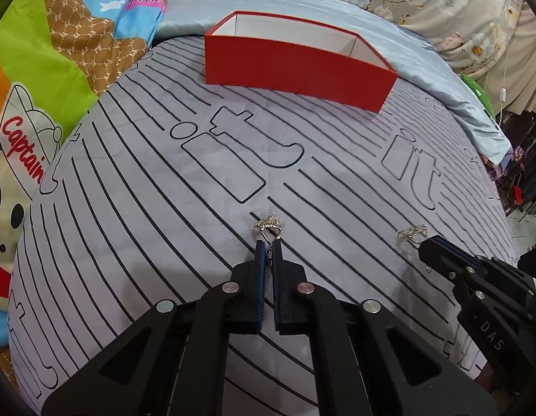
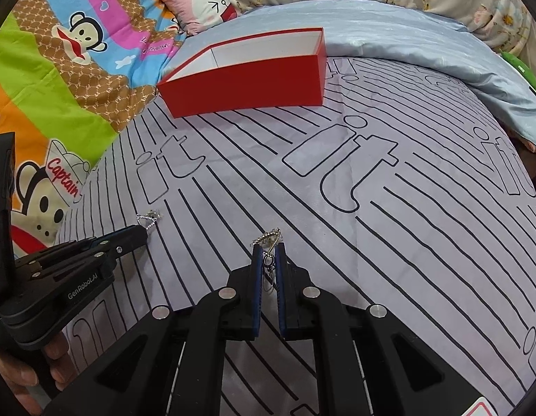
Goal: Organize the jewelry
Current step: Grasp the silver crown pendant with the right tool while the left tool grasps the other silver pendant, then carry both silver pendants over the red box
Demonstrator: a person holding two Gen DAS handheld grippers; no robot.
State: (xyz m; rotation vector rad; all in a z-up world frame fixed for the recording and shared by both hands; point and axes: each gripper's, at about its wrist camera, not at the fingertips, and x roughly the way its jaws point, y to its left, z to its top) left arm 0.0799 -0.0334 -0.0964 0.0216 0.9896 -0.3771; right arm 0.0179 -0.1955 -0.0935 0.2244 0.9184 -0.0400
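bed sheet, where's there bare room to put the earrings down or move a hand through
The striped sheet is bare between the red box and both grippers, wide enough to pass a hand. Inside the box, the white compartments look empty. It is crowded only near the cameras, where the left gripper and right gripper each pinch an earring.

Both black two-finger tools with blue-padded fingers point steeply downward side by side, the left tool (image 1: 268,244) and the right tool (image 2: 268,248) each with jaws nearly closed, a bare hand (image 2: 22,374) gripping the left's handle.
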